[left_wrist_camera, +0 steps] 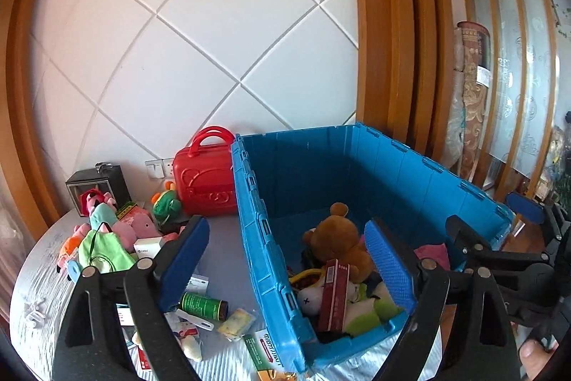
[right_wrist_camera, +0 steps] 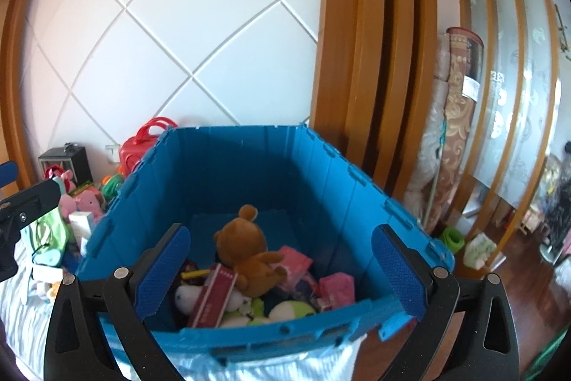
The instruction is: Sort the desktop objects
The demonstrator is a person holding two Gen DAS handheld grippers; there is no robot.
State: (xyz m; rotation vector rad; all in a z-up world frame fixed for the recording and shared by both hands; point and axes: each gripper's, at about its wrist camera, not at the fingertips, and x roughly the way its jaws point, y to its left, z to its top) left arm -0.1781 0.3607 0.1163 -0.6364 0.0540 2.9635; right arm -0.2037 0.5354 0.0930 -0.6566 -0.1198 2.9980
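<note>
A: Starting from the left, what remains on the table [left_wrist_camera: 39, 277]?

B: Many things. A pile of pink plush toys [left_wrist_camera: 137, 225] and a green cloth [left_wrist_camera: 103, 250] lie at the far left. Nearer are a green bottle [left_wrist_camera: 203, 305] and some small packets [left_wrist_camera: 236, 323]. A red case [left_wrist_camera: 207, 181] stands at the wall.

A: And the left gripper [left_wrist_camera: 285, 259]?

B: Its jaws are wide apart and hold nothing.

A: What is already sorted?

B: In the blue crate [right_wrist_camera: 392, 209] I see a brown bear [right_wrist_camera: 249, 259], a red box [right_wrist_camera: 214, 295], pink packets [right_wrist_camera: 337, 288] and white-green plush.

A: The right gripper [right_wrist_camera: 282, 277]?

B: Above the crate, jaws apart and empty. I judge the task is partly done; the left pile waits.
</note>
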